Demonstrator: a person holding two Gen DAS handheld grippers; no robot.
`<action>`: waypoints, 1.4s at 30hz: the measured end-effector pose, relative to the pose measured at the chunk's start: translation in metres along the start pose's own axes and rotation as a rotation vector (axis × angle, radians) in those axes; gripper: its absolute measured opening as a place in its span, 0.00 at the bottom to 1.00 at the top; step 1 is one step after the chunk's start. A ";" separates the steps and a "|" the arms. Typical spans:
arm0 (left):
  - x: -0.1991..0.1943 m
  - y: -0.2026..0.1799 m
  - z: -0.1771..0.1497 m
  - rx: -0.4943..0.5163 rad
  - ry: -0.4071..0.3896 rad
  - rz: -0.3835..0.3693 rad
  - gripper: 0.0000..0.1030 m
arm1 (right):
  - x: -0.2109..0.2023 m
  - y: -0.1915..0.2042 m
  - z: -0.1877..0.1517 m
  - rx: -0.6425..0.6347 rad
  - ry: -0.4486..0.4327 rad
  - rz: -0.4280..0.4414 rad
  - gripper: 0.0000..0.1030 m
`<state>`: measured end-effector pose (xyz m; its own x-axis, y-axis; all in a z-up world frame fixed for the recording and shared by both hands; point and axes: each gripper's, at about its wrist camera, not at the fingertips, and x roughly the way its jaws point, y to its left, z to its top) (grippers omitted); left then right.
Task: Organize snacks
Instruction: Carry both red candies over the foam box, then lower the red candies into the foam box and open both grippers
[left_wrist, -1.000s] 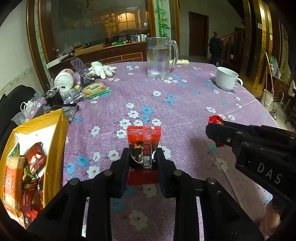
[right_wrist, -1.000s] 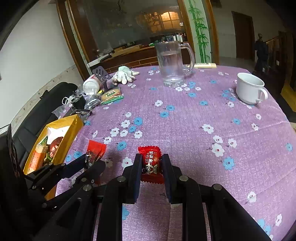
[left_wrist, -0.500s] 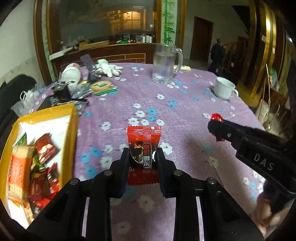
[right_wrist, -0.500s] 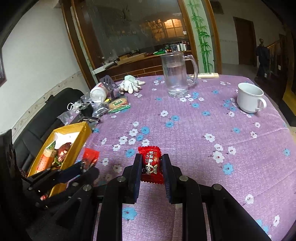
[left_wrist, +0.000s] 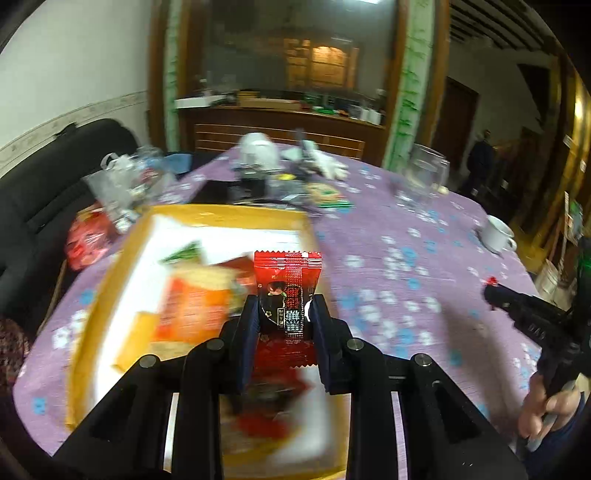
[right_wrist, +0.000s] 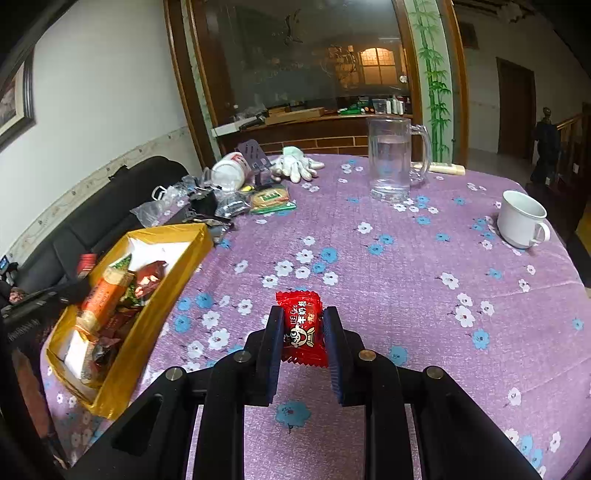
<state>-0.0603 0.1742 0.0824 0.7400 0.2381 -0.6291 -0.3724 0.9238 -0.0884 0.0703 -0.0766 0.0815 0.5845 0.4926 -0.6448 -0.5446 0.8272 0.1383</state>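
Note:
My left gripper (left_wrist: 283, 311) is shut on a red and black snack packet (left_wrist: 286, 291) and holds it above the yellow box (left_wrist: 110, 280), which holds several snacks. The left wrist view is blurred by motion. My right gripper (right_wrist: 303, 332) is shut on a red candy packet (right_wrist: 302, 326) above the purple flowered tablecloth (right_wrist: 406, 266). In the right wrist view the yellow box (right_wrist: 159, 317) stands at the left, with the left gripper (right_wrist: 79, 275) and its packet over the box's far left rim. The right gripper (left_wrist: 493, 286) shows at the right of the left wrist view.
A glass mug (right_wrist: 391, 162) and a white cup (right_wrist: 521, 219) stand at the far side. White gloves (right_wrist: 295, 168), a biscuit pack (right_wrist: 271, 197), a tipped white jar (right_wrist: 231, 171) and plastic bags (right_wrist: 207, 203) lie at the back left. A black sofa (right_wrist: 110, 206) is beyond the table's left edge.
My left gripper has swung left with its packet, from over the cloth to above the yellow box. My right gripper has risen a little with the candy and turned slightly left.

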 end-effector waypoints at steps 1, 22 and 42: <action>0.000 0.010 -0.002 -0.008 0.001 0.015 0.24 | 0.003 -0.001 0.000 0.007 0.009 -0.018 0.23; 0.007 0.060 -0.058 0.011 0.051 0.089 0.24 | 0.036 0.186 -0.022 -0.166 0.229 0.351 0.22; 0.020 0.053 -0.064 0.052 0.078 0.129 0.25 | 0.067 0.207 -0.040 -0.195 0.192 0.308 0.24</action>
<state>-0.1012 0.2091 0.0155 0.6411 0.3341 -0.6909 -0.4309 0.9017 0.0362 -0.0275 0.1170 0.0372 0.2631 0.6347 -0.7266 -0.7914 0.5727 0.2137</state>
